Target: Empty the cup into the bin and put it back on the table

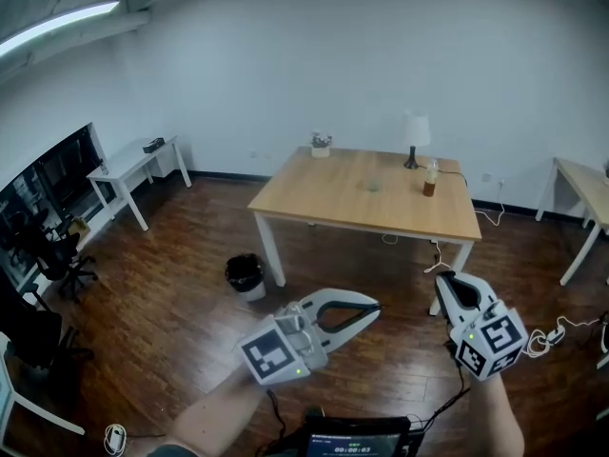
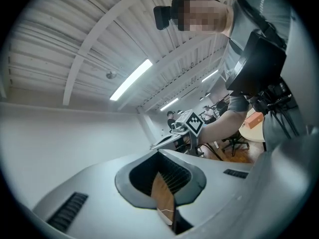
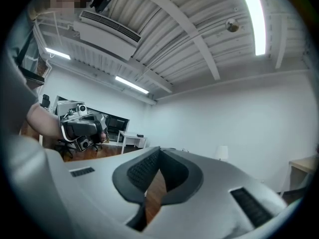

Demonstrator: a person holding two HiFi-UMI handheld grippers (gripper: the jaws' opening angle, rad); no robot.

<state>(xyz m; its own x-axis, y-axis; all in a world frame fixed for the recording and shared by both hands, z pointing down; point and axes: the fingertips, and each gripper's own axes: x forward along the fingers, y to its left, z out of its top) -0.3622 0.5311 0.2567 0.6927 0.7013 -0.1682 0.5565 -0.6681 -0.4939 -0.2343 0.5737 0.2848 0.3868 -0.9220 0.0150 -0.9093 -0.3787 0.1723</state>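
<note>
Wooden tabletop [image 1: 333, 196] on dark plank floor [image 1: 171, 322], black bin [image 1: 245, 274] beside it; left tongs [image 1: 374, 306] and right tongs [image 1: 442, 282] closed, empty

Cup [image 1: 372, 186] on the table [image 1: 319, 196], bin [image 1: 245, 274] on the floor [image 1: 171, 331] beside it

The cup is small and pale and stands upright near the middle of the light wooden tabletop; it is too small to tell what it holds. The table has white legs. The round black bin, lined with a dark bag and open at the top, stands on the dark wooden floor just beside the table's near left leg.
</note>
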